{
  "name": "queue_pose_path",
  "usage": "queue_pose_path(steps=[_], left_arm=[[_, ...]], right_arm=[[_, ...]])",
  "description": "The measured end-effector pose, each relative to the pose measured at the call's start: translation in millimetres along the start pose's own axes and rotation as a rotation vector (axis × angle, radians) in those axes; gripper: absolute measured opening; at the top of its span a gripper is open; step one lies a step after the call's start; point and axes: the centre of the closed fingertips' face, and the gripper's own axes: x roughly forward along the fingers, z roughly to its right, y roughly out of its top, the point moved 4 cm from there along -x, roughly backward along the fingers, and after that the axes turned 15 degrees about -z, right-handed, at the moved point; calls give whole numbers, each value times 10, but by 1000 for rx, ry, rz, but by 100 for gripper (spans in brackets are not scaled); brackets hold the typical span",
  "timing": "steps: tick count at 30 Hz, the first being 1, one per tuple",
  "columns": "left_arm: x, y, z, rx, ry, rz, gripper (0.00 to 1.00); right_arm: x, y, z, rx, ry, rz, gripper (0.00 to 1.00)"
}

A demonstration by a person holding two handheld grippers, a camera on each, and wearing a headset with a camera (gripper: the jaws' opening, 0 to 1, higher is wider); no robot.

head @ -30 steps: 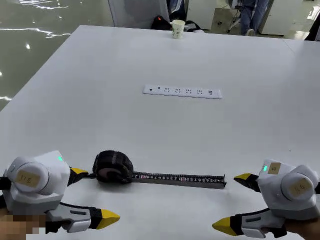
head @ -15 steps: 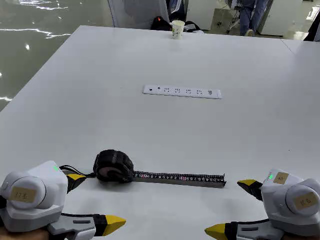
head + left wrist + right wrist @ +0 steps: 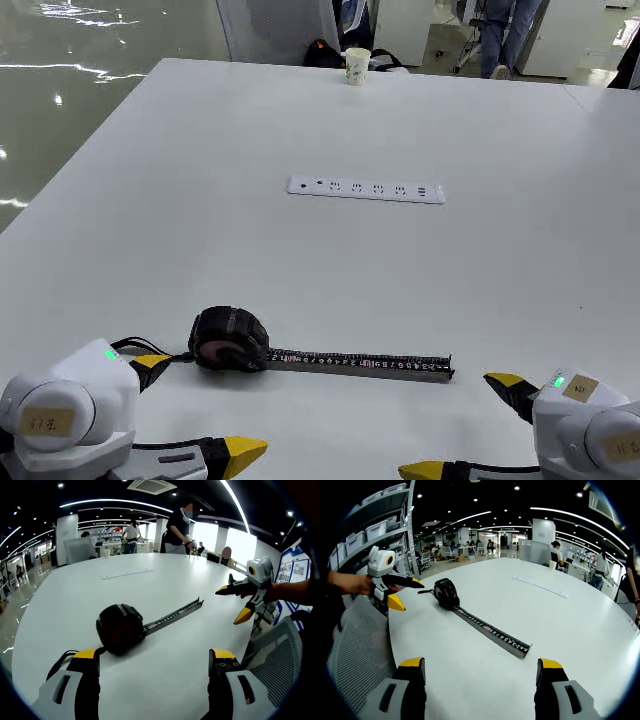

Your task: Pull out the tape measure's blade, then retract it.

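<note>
A black tape measure [image 3: 228,339] lies on the white table, its dark blade [image 3: 360,363] drawn out to the right and resting flat. The case shows close ahead in the left gripper view [image 3: 121,628] and farther off in the right gripper view [image 3: 445,593]. My left gripper [image 3: 200,405] sits open at the bottom left, just short of the case, holding nothing. My right gripper [image 3: 465,425] is open at the bottom right, a little beyond the blade's hooked tip [image 3: 448,369], and touches nothing.
A white power strip [image 3: 365,188] lies mid-table. A paper cup [image 3: 357,65] stands at the far edge. The table's near edge runs right behind both grippers. A mesh chair [image 3: 355,645] sits beside the table. People stand in the room beyond.
Both grippers have drawn back toward me and lower in the head view, away from the tape measure. The tape measure and its blade lie as before.
</note>
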Motion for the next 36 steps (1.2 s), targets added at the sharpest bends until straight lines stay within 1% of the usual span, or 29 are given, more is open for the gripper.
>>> queue_pose_path(steps=[5, 9, 11, 14, 17, 19, 21, 23, 26, 28, 32, 36], left_arm=[[-13, -39, 38, -20, 14, -1, 91], [-25, -42, 83, -24, 17, 1, 91], [-42, -27, 107, -24, 25, 9, 92], [-59, -11, 112, -34, 42, 20, 94], [-70, 13, 111, -59, 58, 39, 95], [-69, 20, 121, -74, 56, 45, 97], [-81, 37, 156, -82, 59, 49, 99], [-81, 35, 182, -82, 69, 50, 99], [-73, 26, 240, -80, 60, 45, 99], [-65, 16, 263, -77, 66, 38, 99], [-71, 5, 259, -94, 80, 34, 99], [-95, 22, 229, -113, 96, 47, 99]], right_arm=[[-36, 15, -45, 40, -3, 20, 94], [-42, 16, -89, 47, -4, 25, 94], [-54, 23, -110, 57, -5, 28, 95], [-84, 55, -128, 77, -9, 44, 96], [-115, 99, -148, 116, -4, 79, 96], [-121, 101, -152, 122, -14, 79, 97], [-125, 99, -158, 119, -28, 75, 98], [-132, 107, -168, 123, -30, 76, 98], [-143, 127, -192, 120, -41, 73, 98], [-146, 141, -207, 121, -43, 75, 98], [-144, 140, -242, 135, -34, 73, 98], [-143, 135, -274, 141, -35, 71, 99]])
